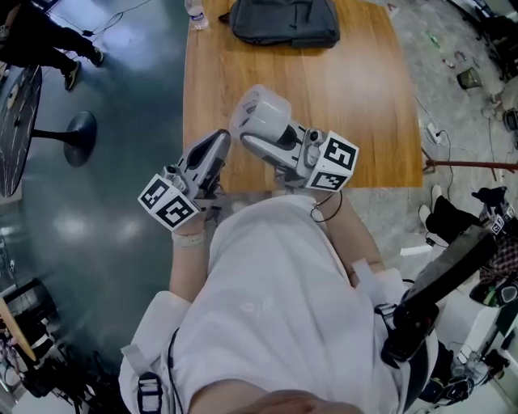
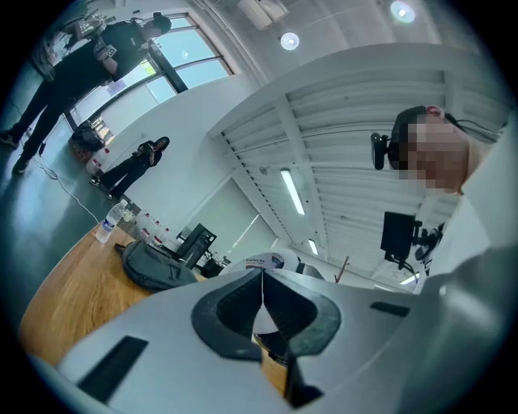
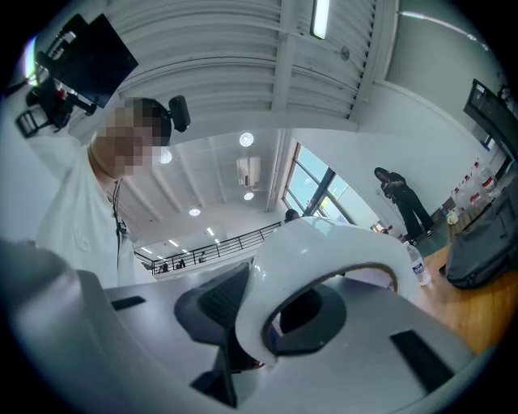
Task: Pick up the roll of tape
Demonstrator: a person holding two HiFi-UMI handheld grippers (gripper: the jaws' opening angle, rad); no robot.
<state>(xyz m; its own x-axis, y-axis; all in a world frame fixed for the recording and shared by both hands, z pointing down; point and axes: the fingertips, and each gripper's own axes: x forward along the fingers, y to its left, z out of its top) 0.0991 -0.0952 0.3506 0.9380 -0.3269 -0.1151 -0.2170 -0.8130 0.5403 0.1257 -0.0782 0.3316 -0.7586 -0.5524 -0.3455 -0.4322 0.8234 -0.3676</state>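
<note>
roll of tape [image 1: 261, 113] above wooden tabletop [image 1: 356, 89]

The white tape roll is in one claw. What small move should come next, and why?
Probably none but holding steady: the right claw is clamped on the roll of tape, raised above the wooden table, so the pickup looks done; the left claw is shut and empty.

One tape roll [image 1: 263, 109], two tools [image 1: 218, 144] [image 1: 249, 137], one bag [image 1: 283, 22], one bottle [image 1: 196, 14], one table [image 1: 340, 89]
</note>
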